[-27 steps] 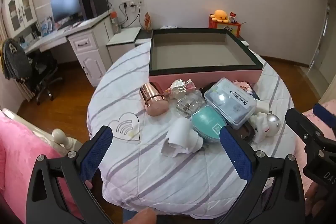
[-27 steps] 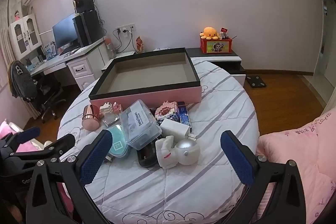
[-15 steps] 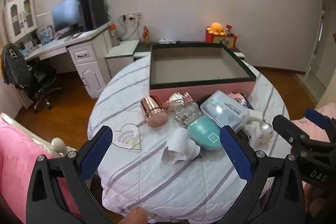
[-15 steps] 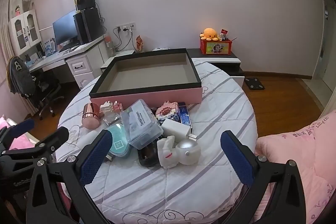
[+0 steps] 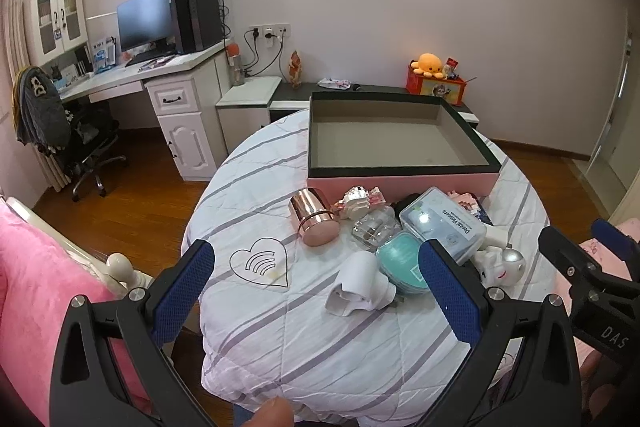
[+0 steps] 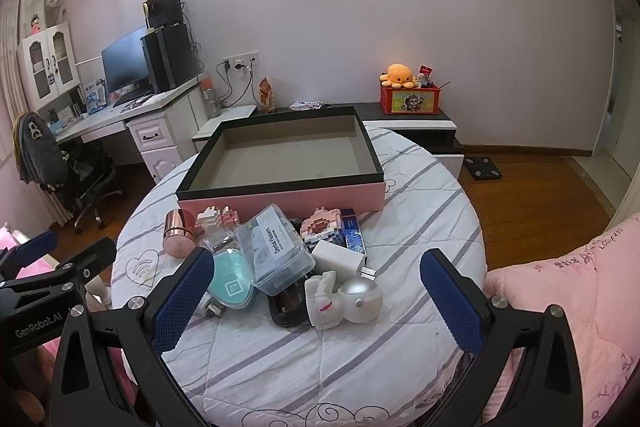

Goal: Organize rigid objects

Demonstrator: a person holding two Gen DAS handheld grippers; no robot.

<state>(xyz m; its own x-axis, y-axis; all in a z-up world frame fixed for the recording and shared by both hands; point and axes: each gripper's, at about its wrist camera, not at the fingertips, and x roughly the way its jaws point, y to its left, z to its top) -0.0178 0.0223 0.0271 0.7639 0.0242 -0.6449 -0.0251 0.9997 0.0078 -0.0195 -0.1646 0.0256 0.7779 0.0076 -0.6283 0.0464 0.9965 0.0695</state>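
pink-sided box (image 6: 280, 193) with a black rim sits open and empty at the back of the round table (image 6: 320, 367), which has a striped quilted cover. clutter sits in a pile just in front of the box: rose-gold canister (image 5: 314, 221) on its side at the left of the pile, clear dental flossers case (image 6: 276, 251) stacked on a teal case (image 6: 230, 281), white charger block (image 6: 338, 259), white astronaut figure (image 6: 344, 297), brick-built pink models (image 6: 320, 227), a clear glass bottle (image 5: 374, 227), a white plug adapter (image 5: 360, 285) nearest the left side.

left gripper (image 5: 316, 291) hovers above the near table edge, jaws spread wide, holding nothing. right gripper (image 6: 316, 293) same: wide, empty, well short of the pile.

judgement: task is at the start, nothing is in the box yet. the step in hand looks like picking a first item. best to take outliers first: canister with the left, astronaut figure or charger block with the right, since both are free at the pile edges. leave the flossers case until its neighbours are cleared; it rests tilted on the teal case and could slide. grip the canister across its body, not its ends, as it may roll. the cover is soft and wrinkled, so come down straight and avoid snagging fabric. place items at the far box corners first to keep the near side free.
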